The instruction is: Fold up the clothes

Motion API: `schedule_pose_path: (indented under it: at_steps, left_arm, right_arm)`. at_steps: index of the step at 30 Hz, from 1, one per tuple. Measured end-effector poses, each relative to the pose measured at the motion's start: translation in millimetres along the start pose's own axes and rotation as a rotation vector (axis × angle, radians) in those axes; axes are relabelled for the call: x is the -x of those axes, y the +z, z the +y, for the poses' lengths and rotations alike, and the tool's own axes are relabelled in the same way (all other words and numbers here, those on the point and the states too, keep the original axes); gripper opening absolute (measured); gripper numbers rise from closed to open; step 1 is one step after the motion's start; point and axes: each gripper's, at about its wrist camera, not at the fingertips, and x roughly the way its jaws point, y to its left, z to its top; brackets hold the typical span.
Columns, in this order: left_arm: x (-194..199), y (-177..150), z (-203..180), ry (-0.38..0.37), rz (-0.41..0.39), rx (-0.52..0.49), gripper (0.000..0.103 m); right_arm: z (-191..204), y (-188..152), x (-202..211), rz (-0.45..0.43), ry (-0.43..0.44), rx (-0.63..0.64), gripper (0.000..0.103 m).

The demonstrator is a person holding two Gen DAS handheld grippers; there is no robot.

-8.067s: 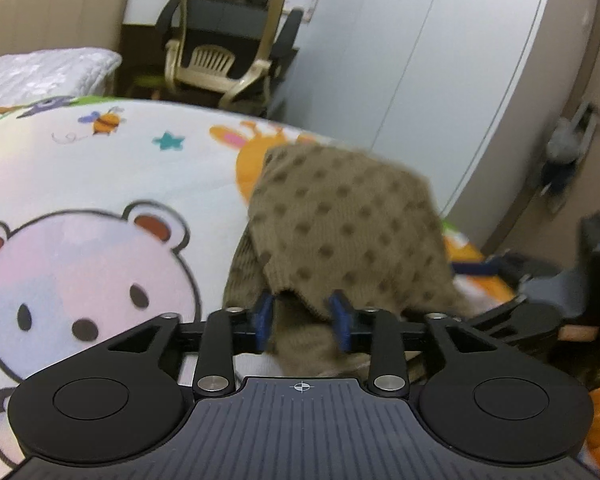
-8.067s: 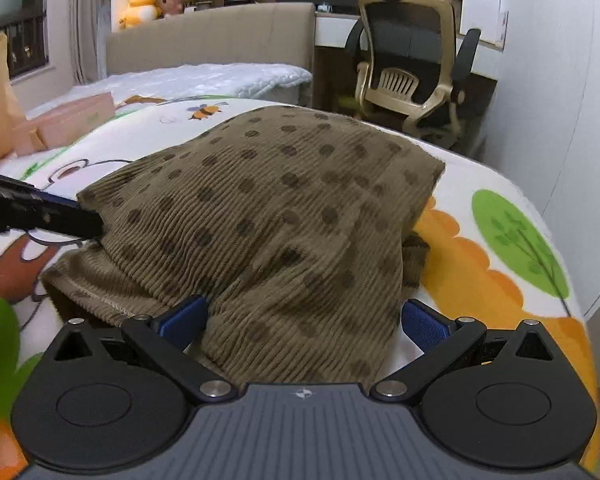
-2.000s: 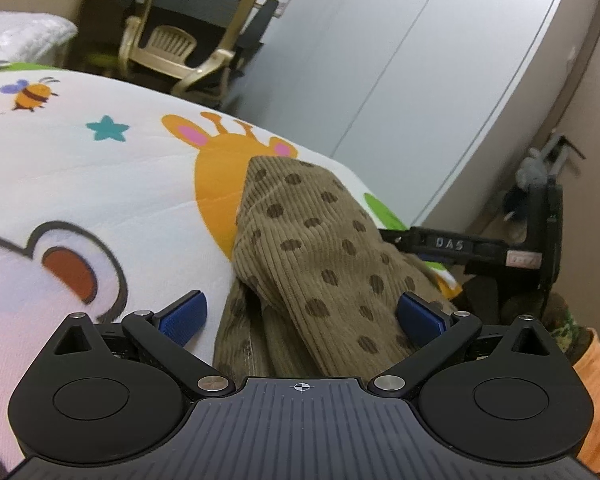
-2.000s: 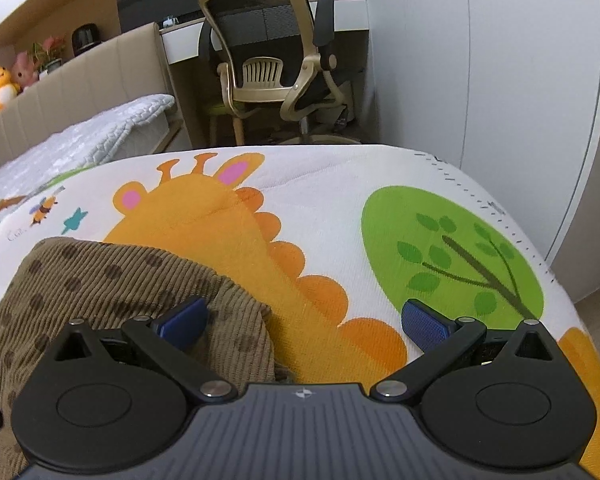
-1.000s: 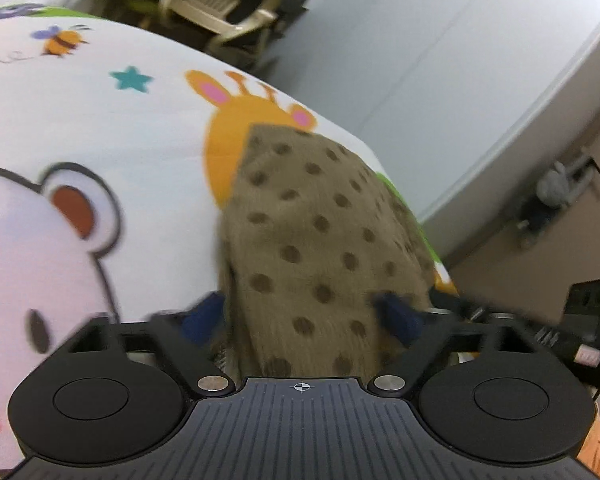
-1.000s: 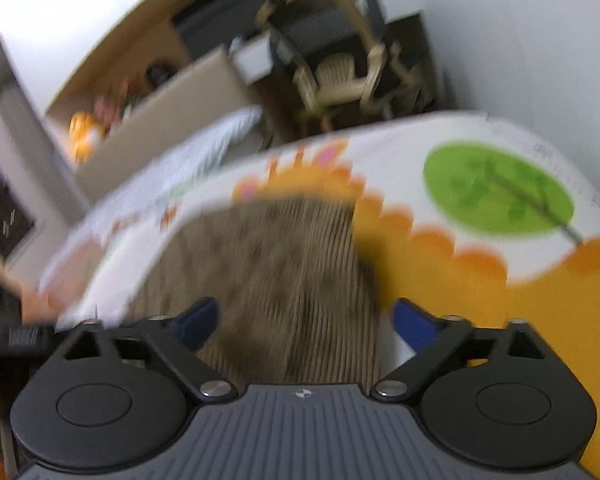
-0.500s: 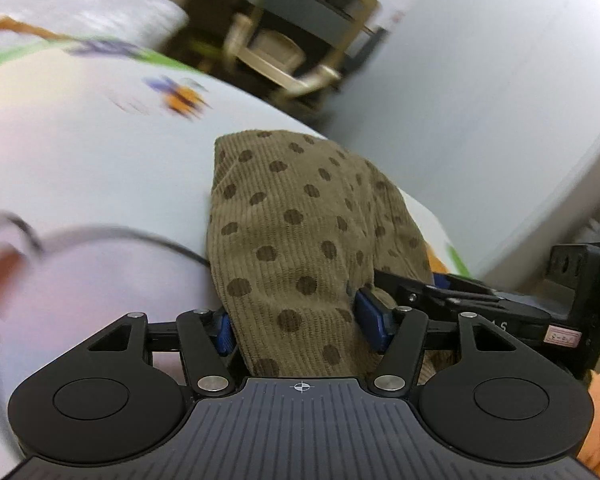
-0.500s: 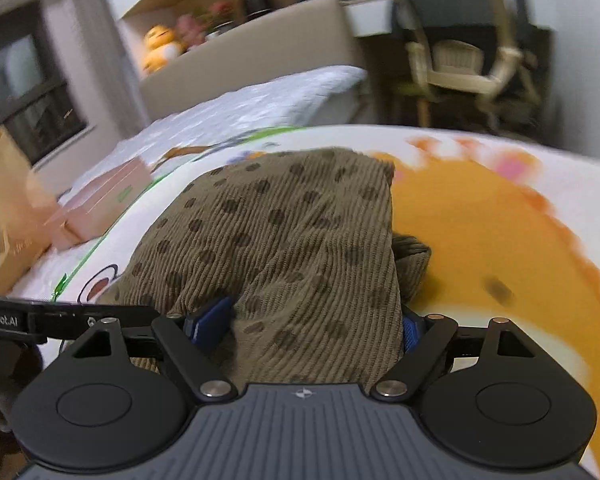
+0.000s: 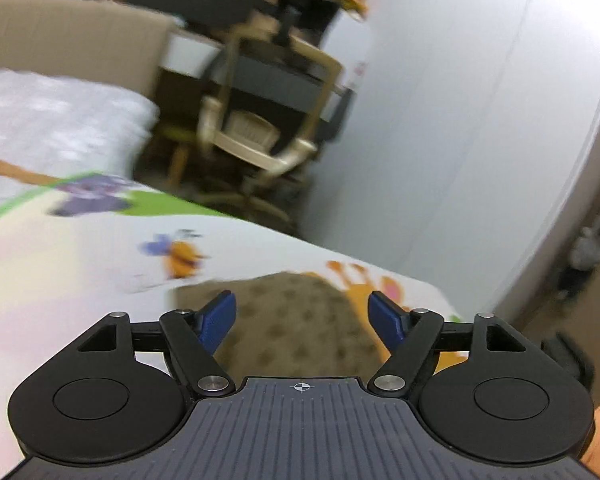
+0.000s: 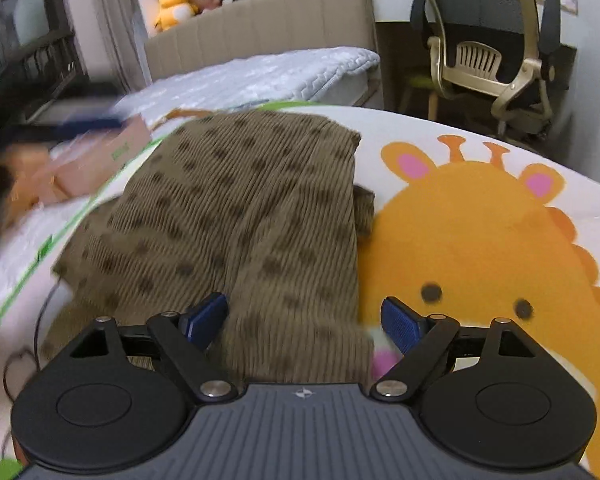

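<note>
A brown corduroy garment with dark dots lies folded in a long stack on the cartoon-print mat. My right gripper hovers low over its near end, open, the cloth's right edge just inside the right pad. In the left wrist view the garment shows blurred beneath my left gripper. That gripper's jaws are opening, well above the cloth, and nothing is pinched between them. A dark blurred shape with a blue part at the right view's left edge looks like the left gripper.
An office chair stands beyond the mat's far edge, in front of a desk. A white quilted bed with a beige headboard lies behind. A cardboard box sits at the left. White wardrobe doors rise on the right.
The left gripper, half closed around the garment's near end half a second ago, has opened and lifted up and away. The right gripper stayed open over the garment.
</note>
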Motion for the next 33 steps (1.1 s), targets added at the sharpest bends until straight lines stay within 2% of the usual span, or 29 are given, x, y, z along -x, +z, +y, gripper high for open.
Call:
schedule_pose_path:
  at_steps: [4, 8, 11, 13, 14, 16, 21, 24, 27, 28, 30, 33]
  left_arm:
    - [-66, -1, 13, 0.027, 0.141, 0.025, 0.078]
    - [-79, -5, 12, 0.082, 0.139, -0.053, 0.078]
    - [-58, -8, 7, 0.105, 0.109, -0.024, 0.079]
    - [-33, -12, 4, 0.119, 0.075, -0.037, 0.085]
    - [-20, -17, 0, 0.125, 0.057, -0.045, 0.092]
    - [7, -31, -8, 0.140, 0.036, -0.067, 0.094]
    - [57, -82, -30, 0.177, 0.025, -0.127, 0.095]
    - [70, -109, -42, 0.176, 0.044, -0.190, 0.096]
    - [66, -127, -54, 0.179, 0.110, -0.298, 0.096]
    - [63, -130, -57, 0.201, 0.124, -0.334, 0.096]
    - [62, -131, -54, 0.293, 0.120, -0.364, 0.096]
    - [73, -120, -38, 0.386, 0.075, -0.310, 0.096]
  right_arm:
    - [20, -6, 24, -0.025, -0.021, 0.114, 0.084]
    - [34, 4, 52, -0.155, 0.019, 0.172, 0.087]
    - [44, 9, 50, -0.189, 0.090, 0.162, 0.088]
    - [46, 8, 33, -0.142, 0.123, 0.122, 0.088]
    - [47, 6, 24, -0.110, 0.137, 0.102, 0.089]
    - [49, -4, 10, -0.050, 0.136, 0.098, 0.091]
    - [48, -14, 26, -0.050, 0.140, 0.137, 0.093]
    - [38, -16, 48, -0.087, 0.076, 0.124, 0.095]
    - [22, -18, 64, -0.118, -0.023, 0.118, 0.096]
    - [17, -17, 67, -0.122, -0.044, 0.114, 0.096]
    - [13, -17, 71, -0.128, -0.076, 0.103, 0.096]
    - [17, -15, 72, -0.143, -0.118, 0.128, 0.096]
